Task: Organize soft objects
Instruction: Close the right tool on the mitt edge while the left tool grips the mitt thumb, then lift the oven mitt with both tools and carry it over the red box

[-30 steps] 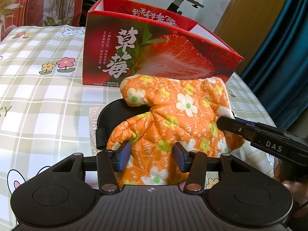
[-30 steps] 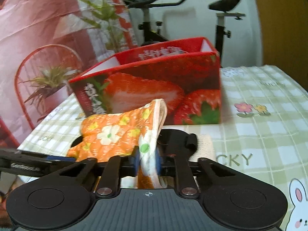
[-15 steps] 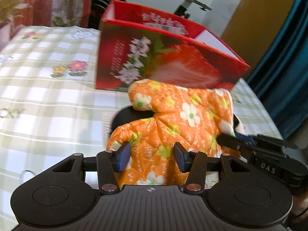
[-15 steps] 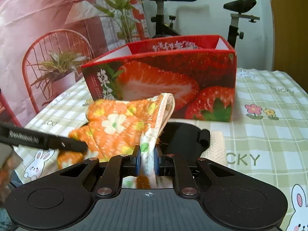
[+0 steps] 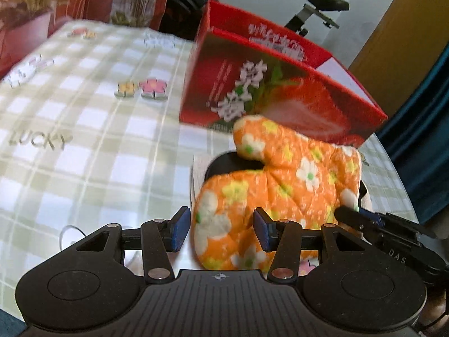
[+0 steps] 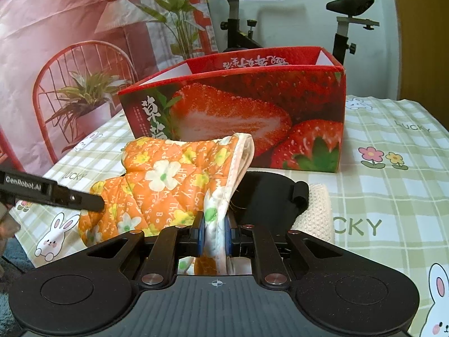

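Note:
An orange flowered oven mitt [image 5: 294,174] [image 6: 168,174] is held up off the checked tablecloth in front of a red strawberry box [image 5: 280,84] [image 6: 238,118]. My right gripper [image 6: 214,233] is shut on the mitt's white-edged cuff and shows side-on at the right of the left wrist view [image 5: 350,216]. My left gripper [image 5: 221,231] stands open around the mitt's finger end, and a gap shows beside its left pad. One of its fingers [image 6: 70,196] reaches the mitt's left edge. Under the mitt lie a black strapped pad [image 6: 269,193] [image 5: 224,165] and a cream knitted cloth [image 6: 317,207].
The box is open at the top and stands just behind the mitt. The tablecloth [image 5: 84,140] stretches out to the left. The table's edge [image 5: 404,196] runs close on the right, with a blue curtain beyond. An exercise bike [image 6: 348,14] stands behind the box.
My left gripper has slid left and rolled, so the mitt and box now sit further right in its view. The right gripper has kept its hold on the cuff in place.

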`<state>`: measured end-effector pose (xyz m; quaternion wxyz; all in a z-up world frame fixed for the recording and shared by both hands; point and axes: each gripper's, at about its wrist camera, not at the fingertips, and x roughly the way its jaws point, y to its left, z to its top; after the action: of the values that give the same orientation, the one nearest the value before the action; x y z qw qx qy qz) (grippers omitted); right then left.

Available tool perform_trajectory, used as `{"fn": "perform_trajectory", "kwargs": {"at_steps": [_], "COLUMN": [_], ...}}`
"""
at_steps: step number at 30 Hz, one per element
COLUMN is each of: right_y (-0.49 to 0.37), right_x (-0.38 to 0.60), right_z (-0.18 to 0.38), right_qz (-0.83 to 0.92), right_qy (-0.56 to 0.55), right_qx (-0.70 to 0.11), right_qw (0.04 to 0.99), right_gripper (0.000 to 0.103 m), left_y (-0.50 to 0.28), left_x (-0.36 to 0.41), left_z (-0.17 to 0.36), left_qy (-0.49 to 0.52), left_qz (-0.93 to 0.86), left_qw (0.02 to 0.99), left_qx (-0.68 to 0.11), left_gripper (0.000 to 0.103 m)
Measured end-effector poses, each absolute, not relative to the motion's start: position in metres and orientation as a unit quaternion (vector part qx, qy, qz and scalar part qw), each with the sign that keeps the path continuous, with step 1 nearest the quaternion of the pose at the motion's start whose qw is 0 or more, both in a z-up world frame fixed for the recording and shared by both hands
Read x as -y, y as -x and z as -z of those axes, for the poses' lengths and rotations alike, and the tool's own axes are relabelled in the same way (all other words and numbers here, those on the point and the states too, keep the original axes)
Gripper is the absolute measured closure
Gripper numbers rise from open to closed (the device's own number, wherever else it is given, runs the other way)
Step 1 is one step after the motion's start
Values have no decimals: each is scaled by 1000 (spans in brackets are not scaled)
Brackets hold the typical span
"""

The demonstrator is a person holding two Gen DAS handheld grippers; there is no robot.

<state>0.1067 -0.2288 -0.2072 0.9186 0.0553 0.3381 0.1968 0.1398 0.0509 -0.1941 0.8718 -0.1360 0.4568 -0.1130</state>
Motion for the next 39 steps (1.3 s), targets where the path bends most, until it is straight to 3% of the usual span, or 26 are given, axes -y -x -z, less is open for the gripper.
{"fn": "perform_trajectory", "kwargs": {"at_steps": [20,30,39], "right_y": [-109,-105,-91], "right_x": [228,230,228], "right_z": [210,203,174], "right_qz": [-200,-201,-224], "right_qy": [-55,-66,-57], "right_qx": [-341,-328,-263], "right_qw": [917,921,937], "right_gripper": [90,89,91], "left_y": [-135,-128,-115], "left_x": [-44,-44,-31], "left_z": [218,195,156], "left_qy": [142,131,88], "left_qz": [129,118,142], "left_qw": [870,886,914], "left_qx": [-455,-428,-370], "left_gripper": [53,80,84]}}
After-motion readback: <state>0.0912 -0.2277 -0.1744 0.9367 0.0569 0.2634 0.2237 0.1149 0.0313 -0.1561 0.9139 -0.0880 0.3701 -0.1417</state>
